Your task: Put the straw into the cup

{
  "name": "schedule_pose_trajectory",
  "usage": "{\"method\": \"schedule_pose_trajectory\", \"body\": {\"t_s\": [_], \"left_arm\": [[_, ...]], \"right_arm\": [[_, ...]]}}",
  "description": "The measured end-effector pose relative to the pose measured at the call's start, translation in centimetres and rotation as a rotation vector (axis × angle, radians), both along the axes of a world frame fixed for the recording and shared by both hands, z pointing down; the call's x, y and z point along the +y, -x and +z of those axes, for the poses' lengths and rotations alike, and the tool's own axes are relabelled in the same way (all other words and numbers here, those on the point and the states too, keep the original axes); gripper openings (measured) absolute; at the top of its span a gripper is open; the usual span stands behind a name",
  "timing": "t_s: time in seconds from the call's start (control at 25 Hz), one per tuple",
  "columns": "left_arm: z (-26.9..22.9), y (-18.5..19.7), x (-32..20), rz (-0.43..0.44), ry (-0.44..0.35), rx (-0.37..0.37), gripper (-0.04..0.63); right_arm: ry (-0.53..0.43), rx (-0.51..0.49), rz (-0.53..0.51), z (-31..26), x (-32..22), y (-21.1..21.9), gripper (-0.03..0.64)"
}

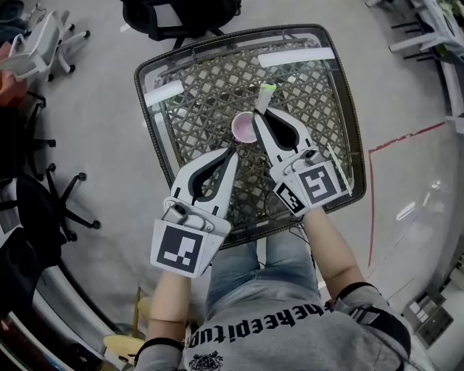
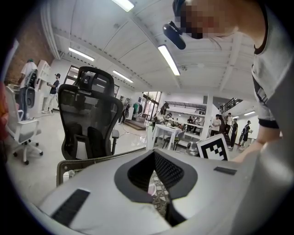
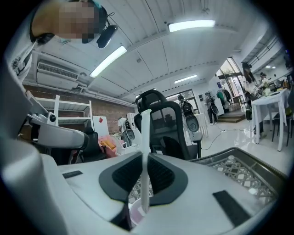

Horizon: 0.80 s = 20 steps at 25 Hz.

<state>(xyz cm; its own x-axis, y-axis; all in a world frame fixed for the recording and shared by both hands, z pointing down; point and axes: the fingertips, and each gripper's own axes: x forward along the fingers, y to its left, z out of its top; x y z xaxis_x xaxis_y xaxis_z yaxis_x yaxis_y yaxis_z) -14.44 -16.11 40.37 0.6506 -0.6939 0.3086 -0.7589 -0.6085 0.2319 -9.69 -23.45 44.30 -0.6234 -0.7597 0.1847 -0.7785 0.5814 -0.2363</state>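
A small pink cup [image 1: 243, 128] stands on the glass-topped wicker table [image 1: 194, 101]. My right gripper [image 1: 259, 114] is shut on a pale straw [image 1: 266, 92], which it holds upright just beyond the cup. In the right gripper view the straw [image 3: 145, 137] runs up between the pads, and its lower end shows against the cup's mouth [image 3: 136, 215]. My left gripper [image 1: 233, 148] hangs at the cup's near side with its tips together and nothing seen between them. In the left gripper view a sliver of the pink cup [image 2: 151, 188] shows through the gap behind the tips of the left gripper [image 2: 154, 152].
A black office chair [image 1: 181, 18] stands at the table's far edge. White chairs [image 1: 43, 40] and a black chair base [image 1: 61, 203] are on the left. A thin white stick [image 1: 338, 171] lies by the table's right rim. Red tape [image 1: 373, 196] marks the floor.
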Motion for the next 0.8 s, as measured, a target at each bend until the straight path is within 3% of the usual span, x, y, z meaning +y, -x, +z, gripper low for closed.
{"method": "schedule_pose_trajectory", "body": {"t_s": [0.8], "left_arm": [[3.5,0.3,0.6,0.001,0.050,0.004,0.017]], "right_arm": [[0.024,0.052,-0.009,5.8,0.5,0.9,0.063]]}}
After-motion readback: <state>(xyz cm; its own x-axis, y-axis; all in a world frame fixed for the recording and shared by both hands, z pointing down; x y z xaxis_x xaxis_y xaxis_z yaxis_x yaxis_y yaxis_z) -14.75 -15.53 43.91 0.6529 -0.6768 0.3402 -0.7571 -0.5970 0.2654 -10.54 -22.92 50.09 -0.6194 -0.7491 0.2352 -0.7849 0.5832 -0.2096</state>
